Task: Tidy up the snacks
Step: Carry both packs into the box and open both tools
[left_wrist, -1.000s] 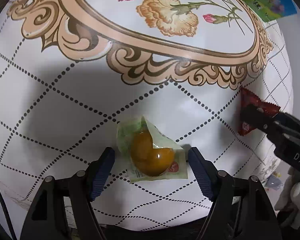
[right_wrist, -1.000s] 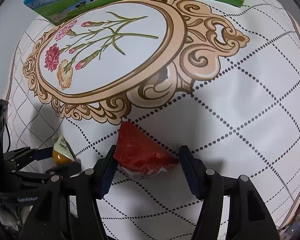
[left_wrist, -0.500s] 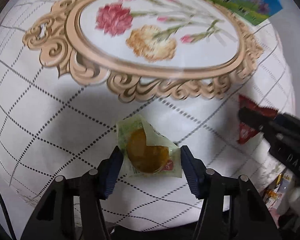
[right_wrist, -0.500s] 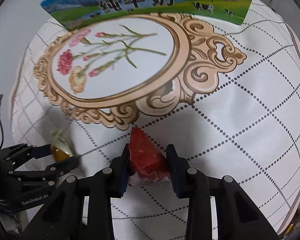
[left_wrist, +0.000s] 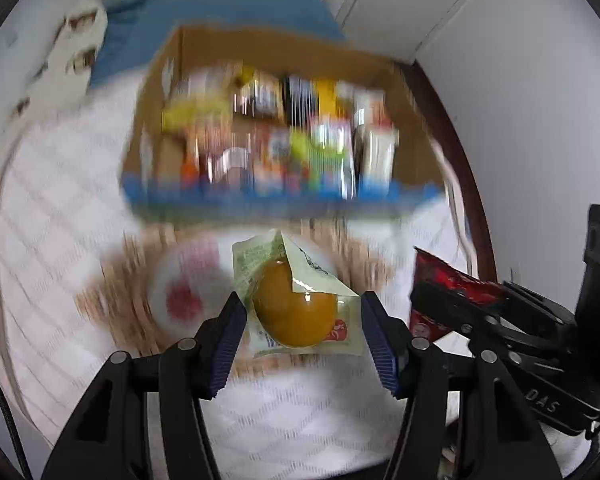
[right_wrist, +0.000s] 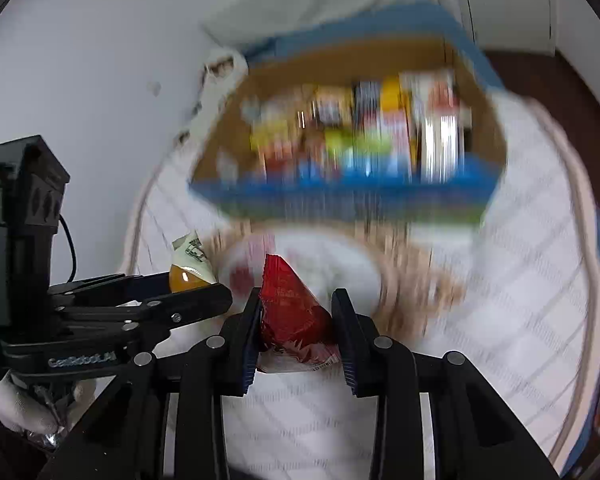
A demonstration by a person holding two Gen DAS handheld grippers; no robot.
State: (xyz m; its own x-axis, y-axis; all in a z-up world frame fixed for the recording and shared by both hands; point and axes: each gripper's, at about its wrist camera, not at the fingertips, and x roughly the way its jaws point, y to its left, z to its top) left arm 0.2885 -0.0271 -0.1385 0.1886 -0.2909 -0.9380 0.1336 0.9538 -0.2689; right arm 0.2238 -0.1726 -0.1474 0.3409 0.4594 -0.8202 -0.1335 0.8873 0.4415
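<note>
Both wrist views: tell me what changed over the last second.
The left gripper closed on the orange snack packet, the right gripper on the red packet. Both were then lifted off the tablecloth, and the snack box came into view ahead. Each packet sits between the same pads as before; the box's contents are too blurred to compare.

The left black two-finger gripper with blue ribbed pads is clamped on a clear packet with an amber round snack inside and pointed steeply down. The right black two-finger gripper is squeezed tight on a crinkly red foil packet. Both are held side by side, close together. A white-gloved hand is wrapped under the left one.
</note>
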